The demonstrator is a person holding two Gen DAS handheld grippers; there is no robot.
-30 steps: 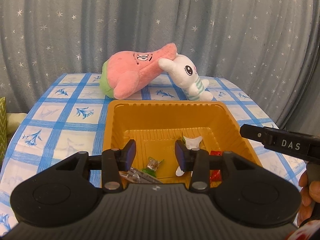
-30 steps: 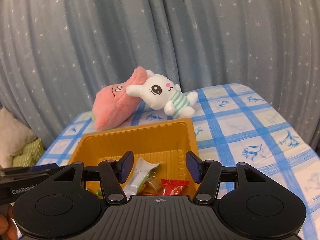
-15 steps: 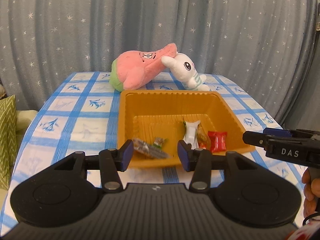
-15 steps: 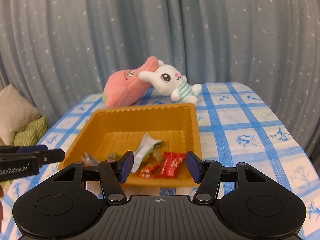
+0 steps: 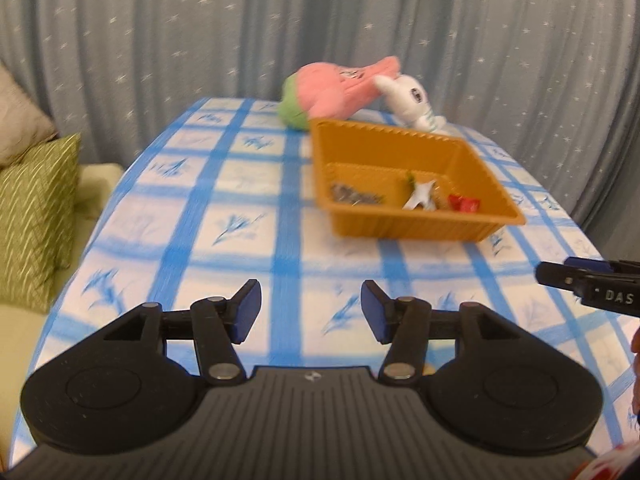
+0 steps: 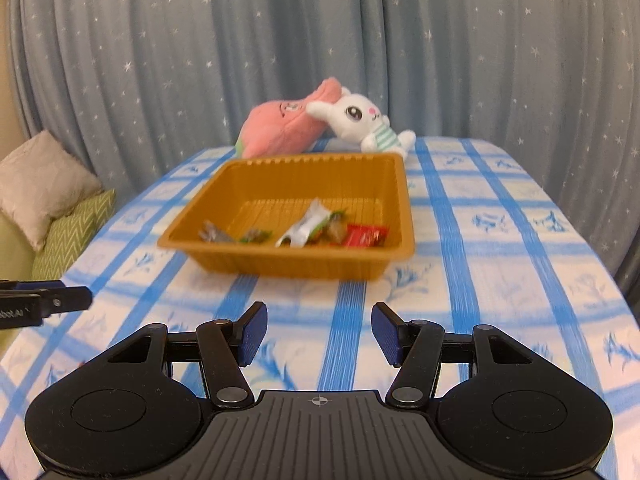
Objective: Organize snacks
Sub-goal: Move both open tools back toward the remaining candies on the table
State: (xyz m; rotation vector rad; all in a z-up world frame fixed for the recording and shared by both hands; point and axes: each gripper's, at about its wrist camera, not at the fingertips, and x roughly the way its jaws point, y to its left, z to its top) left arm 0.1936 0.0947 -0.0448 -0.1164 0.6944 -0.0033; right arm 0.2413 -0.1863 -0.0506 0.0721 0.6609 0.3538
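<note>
Readable text: white "DAS" on the black finger of my right gripper [image 5: 592,286], seen from my left camera. My black left gripper [image 6: 44,300] carries a cut-off white fragment, roughly "obot.AI". The wrapper print in the orange plastic tray [image 6: 404,200] is too blurred to read.

Left tongs [image 5: 311,312] tipped downward over the near part of the tabletop [image 5: 248,216], jaws opening, nothing between the blue pads. Right tongs [image 6: 319,334] tipped down the same way near that near edge, jaws parted about halfway, nothing in them either. Each pair poking into the other camera's side. Bit of a hand [image 5: 635,364] showing behind the right tongs.
</note>
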